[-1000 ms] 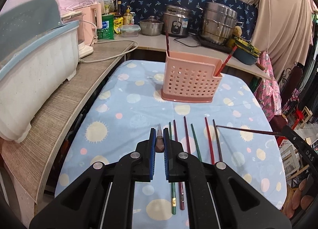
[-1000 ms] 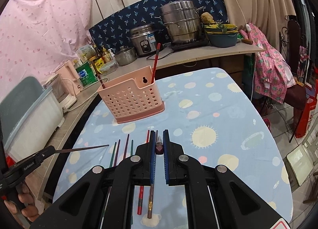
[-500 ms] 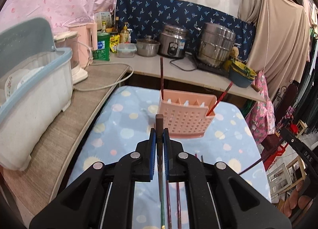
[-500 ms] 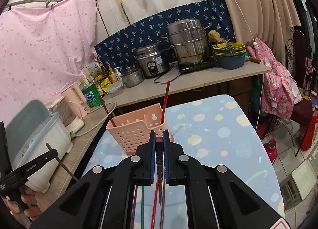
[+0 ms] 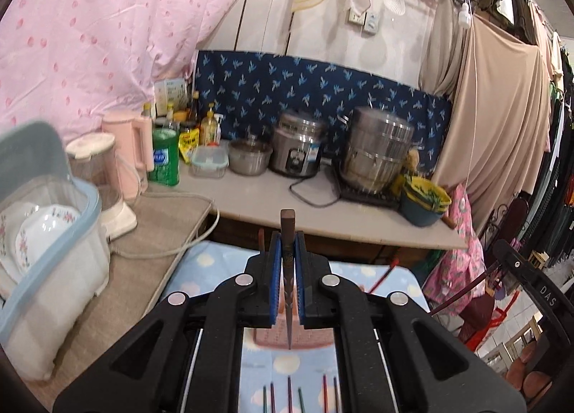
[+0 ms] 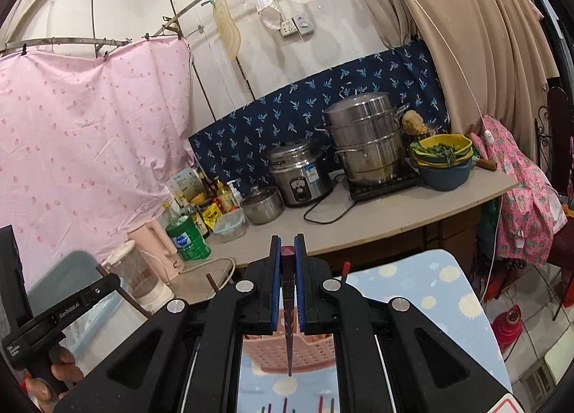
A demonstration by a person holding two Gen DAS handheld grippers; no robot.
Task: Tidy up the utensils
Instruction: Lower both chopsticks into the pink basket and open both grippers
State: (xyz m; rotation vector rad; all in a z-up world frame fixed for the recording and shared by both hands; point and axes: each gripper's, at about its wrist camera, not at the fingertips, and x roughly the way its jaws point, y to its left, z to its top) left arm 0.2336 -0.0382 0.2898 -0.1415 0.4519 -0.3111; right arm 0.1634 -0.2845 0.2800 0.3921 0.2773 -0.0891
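Observation:
My left gripper [image 5: 287, 244] is shut on a dark brown chopstick [image 5: 287, 226], held upright with its tip pointing down over the pink perforated holder [image 5: 287, 338]. My right gripper [image 6: 287, 248] is shut on a dark chopstick with a red end [image 6: 287, 252], tip down above the same holder [image 6: 280, 352]. A red chopstick [image 5: 382, 275] and a dark one [image 5: 261, 239] stand in the holder. Several loose chopsticks [image 5: 299, 397] lie on the blue spotted tablecloth [image 5: 215, 262] below; they also show in the right wrist view [image 6: 297, 406]. The left gripper body shows in the right wrist view [image 6: 61, 312].
A counter [image 5: 251, 190] behind holds a rice cooker [image 5: 297, 151], a steel steamer [image 5: 376, 151], a small pot [image 5: 249, 158], bottles and a green jug [image 5: 164, 158]. A dish box with a blue rim [image 5: 46, 233] and a blender [image 5: 104, 176] stand left. Bowls [image 6: 443, 158] sit right.
Both grippers have lifted their chopsticks off the table, tilted up and moved in over the pink holder, which now lies mostly hidden beneath them.

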